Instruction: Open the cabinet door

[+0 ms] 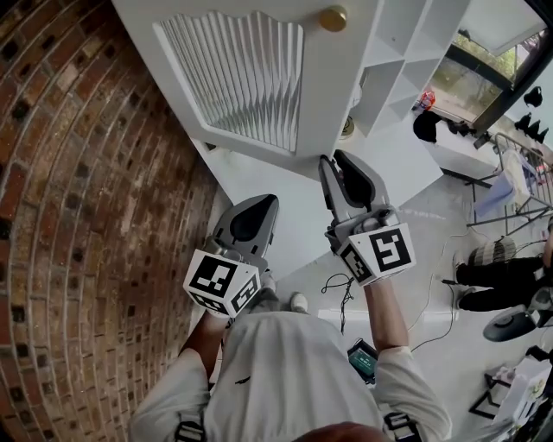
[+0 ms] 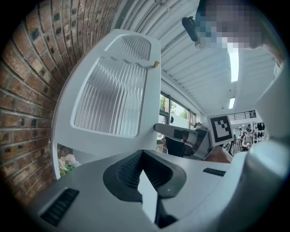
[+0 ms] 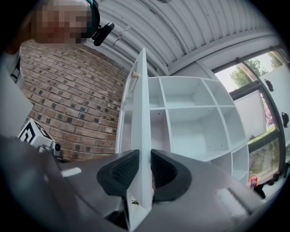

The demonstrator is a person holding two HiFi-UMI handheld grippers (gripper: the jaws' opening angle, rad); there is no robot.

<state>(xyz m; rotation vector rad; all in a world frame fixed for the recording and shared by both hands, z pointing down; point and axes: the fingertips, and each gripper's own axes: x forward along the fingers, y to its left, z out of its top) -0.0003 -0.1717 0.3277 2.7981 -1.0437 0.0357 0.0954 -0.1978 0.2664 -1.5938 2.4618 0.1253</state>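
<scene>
Two grippers are up in front of the person, but only one is working. The right gripper (image 1: 335,161) has its jaws clenched on the free edge of the white cabinet door (image 1: 251,78), near that edge's lower corner and well below the brass knob (image 1: 333,18) at its upper corner. The right gripper view shows the thin edge sandwiched between the ribbed pads (image 3: 122,170).

The left gripper (image 1: 266,200) hangs level beside it, apart from the door's face, its jaws pressed together on nothing.

The door stands already swung clear of the open shelves (image 1: 397,52), ribbed glass panel towards the person.

To finish well, I would keep the pinch square on the edge and lead it round the hinge's arc rather than straight back. A straight pull on so thin an edge could let it slide out of the pads.

The brick wall (image 1: 78,216) stands close on the hinge side and probably limits the swing. The idle left gripper and the person's own body stand near the door's path. Cables (image 1: 341,289) trail on the floor underfoot, and another person's legs (image 1: 488,274) show well off to the right.
</scene>
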